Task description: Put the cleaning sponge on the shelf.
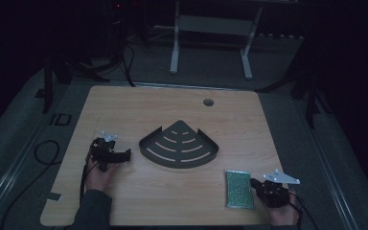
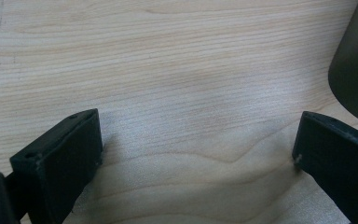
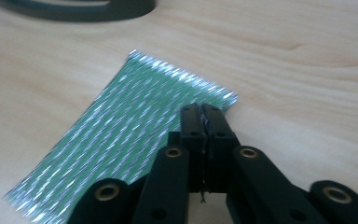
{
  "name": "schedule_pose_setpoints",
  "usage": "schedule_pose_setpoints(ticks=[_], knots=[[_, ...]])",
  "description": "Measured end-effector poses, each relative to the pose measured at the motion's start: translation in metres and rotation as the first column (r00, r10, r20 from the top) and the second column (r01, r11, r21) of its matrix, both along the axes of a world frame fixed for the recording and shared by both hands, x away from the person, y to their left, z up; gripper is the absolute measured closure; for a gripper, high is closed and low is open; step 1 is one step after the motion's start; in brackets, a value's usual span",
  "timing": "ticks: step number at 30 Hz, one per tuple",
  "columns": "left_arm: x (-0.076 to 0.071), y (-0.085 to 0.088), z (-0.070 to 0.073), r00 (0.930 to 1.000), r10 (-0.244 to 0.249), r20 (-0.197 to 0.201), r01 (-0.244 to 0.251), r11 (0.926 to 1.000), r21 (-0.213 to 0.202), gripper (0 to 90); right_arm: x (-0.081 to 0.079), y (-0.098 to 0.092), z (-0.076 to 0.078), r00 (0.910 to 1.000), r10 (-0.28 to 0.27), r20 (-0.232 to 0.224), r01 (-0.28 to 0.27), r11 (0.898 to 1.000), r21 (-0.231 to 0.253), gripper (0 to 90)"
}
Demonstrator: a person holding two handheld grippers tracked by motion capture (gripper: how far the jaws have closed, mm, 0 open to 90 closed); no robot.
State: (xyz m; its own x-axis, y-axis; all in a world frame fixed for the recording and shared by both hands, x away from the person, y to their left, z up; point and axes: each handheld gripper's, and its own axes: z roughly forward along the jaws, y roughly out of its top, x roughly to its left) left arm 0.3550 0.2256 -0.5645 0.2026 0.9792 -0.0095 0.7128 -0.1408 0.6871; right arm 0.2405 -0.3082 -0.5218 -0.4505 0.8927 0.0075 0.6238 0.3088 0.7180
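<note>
A dark quarter-round slotted rack (image 1: 179, 164) lies mid-table; its rounded wall (image 2: 356, 70) shows at the right in the left gripper view. My left gripper (image 1: 127, 154) rests on the wood just left of the rack. It stands open (image 2: 198, 140), with bare table between the jaws. A shiny green scouring pad (image 1: 239, 189) lies flat near the front right. My right gripper (image 1: 253, 182) is at the pad's right edge. Its jaws are shut (image 3: 200, 109), with their tips over the pad's (image 3: 130, 126) edge, and I see nothing held between them. The rack's rim (image 3: 74, 9) lies beyond.
The wooden table has a round cable hole (image 1: 208, 102) at the back. A white stand (image 1: 175, 48) is on the dim floor behind the table. A cable loops (image 1: 43, 153) on the floor at left, and a tape strip (image 1: 52, 196) sits at the front left corner.
</note>
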Motion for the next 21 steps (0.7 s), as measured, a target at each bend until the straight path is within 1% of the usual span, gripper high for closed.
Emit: schedule_pose_setpoints(ticks=[6, 9, 10, 12, 13, 17, 21], knots=[[0.0, 0.0, 0.0, 1.0, 0.0, 0.0, 0.0, 1.0, 0.0, 1.7, -0.016, 0.009, 0.0, 0.9987, 0.043, -0.027, -0.043, 0.999, -0.003, 89.5], [0.0, 0.0, 0.0, 1.0, 0.0, 0.0, 0.0, 1.0, 0.0, 1.8, -0.019, 0.01, -0.001, 0.9976, 0.058, -0.037, -0.058, 0.998, -0.004, 89.5], [0.0, 0.0, 0.0, 1.0, 0.0, 0.0, 0.0, 1.0, 0.0, 1.7, -0.02, 0.011, -0.003, 0.9967, 0.066, -0.048, -0.066, 0.998, -0.013, 89.6], [0.0, 0.0, 0.0, 1.0, 0.0, 0.0, 0.0, 1.0, 0.0, 1.8, -0.019, 0.01, -0.007, 0.996, 0.061, -0.065, -0.063, 0.998, -0.022, 89.8], [0.0, 0.0, 0.0, 1.0, 0.0, 0.0, 0.0, 1.0, 0.0, 1.8, -0.018, 0.009, -0.008, 0.9961, 0.055, -0.069, -0.057, 0.998, -0.019, 89.8], [0.0, 0.0, 0.0, 1.0, 0.0, 0.0, 0.0, 1.0, 0.0, 1.7, -0.014, 0.006, -0.008, 0.9956, 0.044, -0.082, -0.045, 0.999, -0.009, 89.8], [0.0, 0.0, 0.0, 1.0, 0.0, 0.001, 0.0, 1.0, -0.001, 1.7, -0.008, 0.004, -0.008, 0.995, 0.05, -0.087, -0.05, 0.999, -0.009, 89.8]])
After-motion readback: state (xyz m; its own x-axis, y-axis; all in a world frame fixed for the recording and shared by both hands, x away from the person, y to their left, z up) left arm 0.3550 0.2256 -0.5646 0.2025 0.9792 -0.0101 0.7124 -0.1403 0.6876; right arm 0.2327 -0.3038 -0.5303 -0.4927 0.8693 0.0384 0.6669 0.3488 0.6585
